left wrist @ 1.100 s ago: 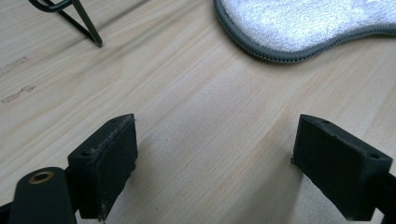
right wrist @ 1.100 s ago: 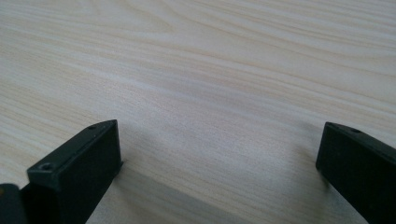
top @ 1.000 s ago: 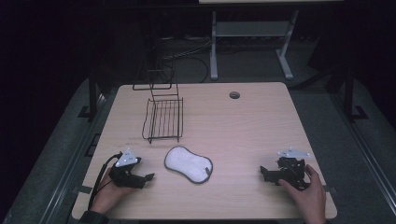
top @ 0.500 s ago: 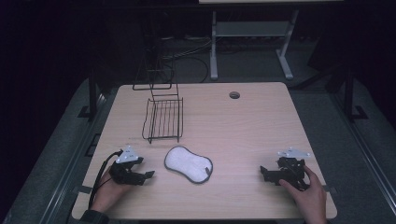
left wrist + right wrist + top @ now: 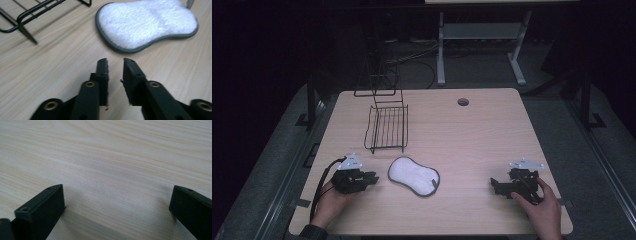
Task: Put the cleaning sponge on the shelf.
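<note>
I read this as the approach step: nothing is gripped, and the left tongs point(image 5: 371, 178) are the pair closest to the work. They sit near the front left corner of the surface point(image 5: 472, 130), low over the wood, aimed at the pad point(image 5: 414, 176). In the left gripper view their jaws stand narrowly parted with bare wood showing between them, so they are nearly closed but grasping nothing. The right tongs point(image 5: 495, 186) rest near the front right corner, well apart from the pad; in the right gripper view their jaws are spread wide over plain wood, fully released.

The pad lies flat just right of the left tongs, in the front half of the surface, left of centre. It is a peanut-shaped cleaning pad with a fuzzy white face and a thin dark grey stitched rim, soft and low, so I judge it will need a wider jaw opening and a pinch at its near edge to lift it.

Beyond it, toward the rear left, stands a black wire basket point(image 5: 388, 129) of thin rods, open on top and empty. The surface is pale wood-grain laminate, with a round cable hole point(image 5: 463, 102) near its back edge.
</note>
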A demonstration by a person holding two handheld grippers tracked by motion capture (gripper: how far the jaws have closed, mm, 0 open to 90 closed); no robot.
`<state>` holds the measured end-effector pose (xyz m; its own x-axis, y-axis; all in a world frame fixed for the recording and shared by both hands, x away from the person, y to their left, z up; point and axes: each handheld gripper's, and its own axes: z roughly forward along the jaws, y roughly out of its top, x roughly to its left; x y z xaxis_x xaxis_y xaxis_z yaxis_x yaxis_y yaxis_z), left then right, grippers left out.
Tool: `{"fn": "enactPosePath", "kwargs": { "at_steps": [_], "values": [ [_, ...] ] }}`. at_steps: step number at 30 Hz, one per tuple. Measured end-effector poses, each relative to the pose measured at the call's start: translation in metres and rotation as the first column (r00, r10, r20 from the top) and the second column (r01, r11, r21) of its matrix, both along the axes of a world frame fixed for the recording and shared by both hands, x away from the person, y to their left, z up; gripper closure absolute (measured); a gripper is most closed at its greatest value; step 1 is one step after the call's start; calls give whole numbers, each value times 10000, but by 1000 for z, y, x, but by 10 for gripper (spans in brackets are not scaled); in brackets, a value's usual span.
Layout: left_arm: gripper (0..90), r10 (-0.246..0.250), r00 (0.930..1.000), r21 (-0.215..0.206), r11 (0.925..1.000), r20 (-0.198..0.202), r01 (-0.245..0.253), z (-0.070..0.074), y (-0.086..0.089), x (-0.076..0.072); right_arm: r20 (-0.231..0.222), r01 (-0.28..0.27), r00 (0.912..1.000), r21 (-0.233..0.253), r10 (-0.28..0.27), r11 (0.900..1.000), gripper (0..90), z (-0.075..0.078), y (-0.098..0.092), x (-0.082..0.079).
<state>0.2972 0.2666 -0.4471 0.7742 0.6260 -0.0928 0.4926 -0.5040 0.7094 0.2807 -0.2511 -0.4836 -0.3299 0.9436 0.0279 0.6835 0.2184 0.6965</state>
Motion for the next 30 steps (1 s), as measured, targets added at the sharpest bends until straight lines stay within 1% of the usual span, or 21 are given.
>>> {"fn": "enactPosePath", "kwargs": {
  "at_steps": [2,4,5,6,7,12,13,17,19,23,24,27,29,30],
  "values": [
    [832,-99,9999,-156,9998,-111,97,2,-3,1,-1,1,10000,-1,-1,10000,0,0,0,0],
    [897,-231,9996,-282,9993,-133,227,5,-5,3,0,1,10000,-2,-1,10000,0,0,0,0],
    [898,-254,9994,-336,9991,-217,247,7,-7,3,1,1,10000,0,-1,10000,0,0,0,0],
    [898,-295,9994,-344,9990,-153,289,8,-8,4,2,0,10000,-3,0,10000,0,0,0,0],
    [899,-355,9991,-318,9989,-210,348,9,-9,5,-2,2,10000,3,-2,10000,0,0,0,0],
    [899,-469,9988,-334,9984,-107,465,14,-14,12,2,-1,10000,-3,1,10000,0,0,0,0],
    [899,-461,9989,-389,9982,-92,457,15,-15,13,-2,2,10000,-1,-2,10000,0,0,0,0],
    [899,-568,9983,-387,9977,-85,565,16,-18,16,1,2,10000,-1,-2,10000,0,0,0,0],
    [899,-554,9984,-480,9973,-85,549,17,-19,18,2,1,10000,-1,-1,10000,0,0,0,0],
    [899,-592,9982,-581,9966,-4,591,19,-22,23,-1,1,10000,0,-1,10000,0,0,0,0],
    [899,-621,9981,-547,9966,15,621,20,-23,25,1,1,10000,-4,-1,10000,0,0,0,0],
    [899,-658,9978,-655,9957,19,658,21,-27,30,1,-1,10000,-3,1,10000,0,0,0,0],
    [899,-704,9975,-612,9956,42,705,22,-29,33,0,-2,10000,-4,2,10000,0,0,0,0],
    [899,-685,9977,-663,9955,11,684,22,-30,34,1,-1,10000,-2,1,10000,0,0,0,0]
  ]
}}
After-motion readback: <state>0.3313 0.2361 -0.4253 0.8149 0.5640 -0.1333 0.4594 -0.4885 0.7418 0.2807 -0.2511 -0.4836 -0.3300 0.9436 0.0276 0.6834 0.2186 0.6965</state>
